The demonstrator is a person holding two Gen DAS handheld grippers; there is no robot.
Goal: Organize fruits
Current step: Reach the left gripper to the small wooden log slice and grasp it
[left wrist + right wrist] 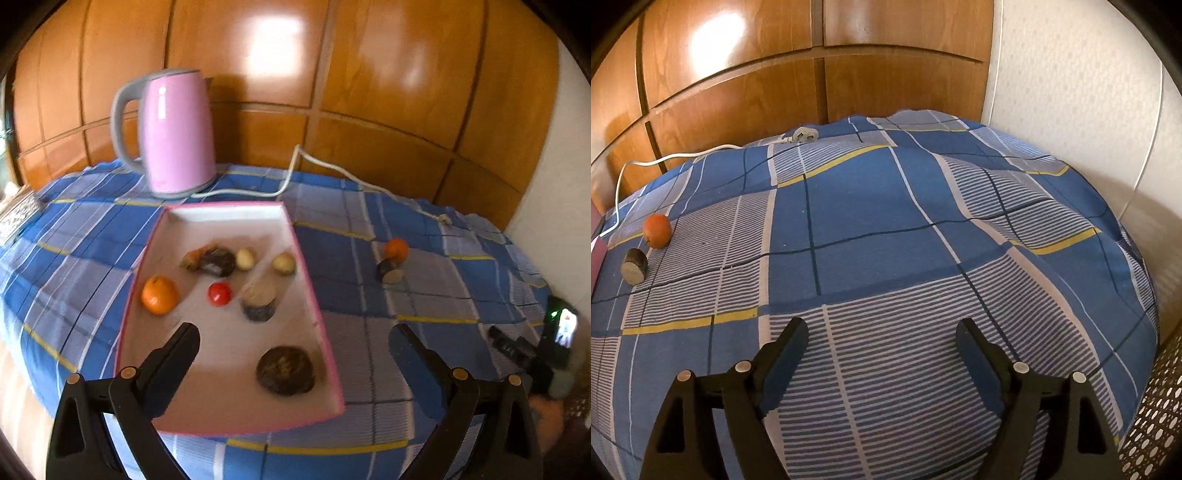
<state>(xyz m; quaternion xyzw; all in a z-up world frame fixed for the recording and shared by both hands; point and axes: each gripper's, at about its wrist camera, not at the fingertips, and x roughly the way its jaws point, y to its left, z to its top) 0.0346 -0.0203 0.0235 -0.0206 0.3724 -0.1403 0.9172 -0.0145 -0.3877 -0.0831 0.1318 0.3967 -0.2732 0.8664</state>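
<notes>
A pink-rimmed white tray (280,221) lies on the checked cloth. In it are an orange (159,294), a small red fruit (220,293), two pale round fruits (246,258), several dark cut pieces (218,261) and a dark round fruit (285,370). Right of the tray, on the cloth, sit another orange (397,249) (657,230) and a dark cut piece (390,272) (634,271). My left gripper (295,338) is open and empty above the tray's near end. My right gripper (882,334) is open and empty over bare cloth, far right of the two loose fruits.
A pink kettle (177,133) stands behind the tray; its white cord (295,166) runs right to a plug (803,136). Wooden panels (369,92) back the table. A phone on a stand (563,326) is at the right edge. A white wall (1071,92) is on the right.
</notes>
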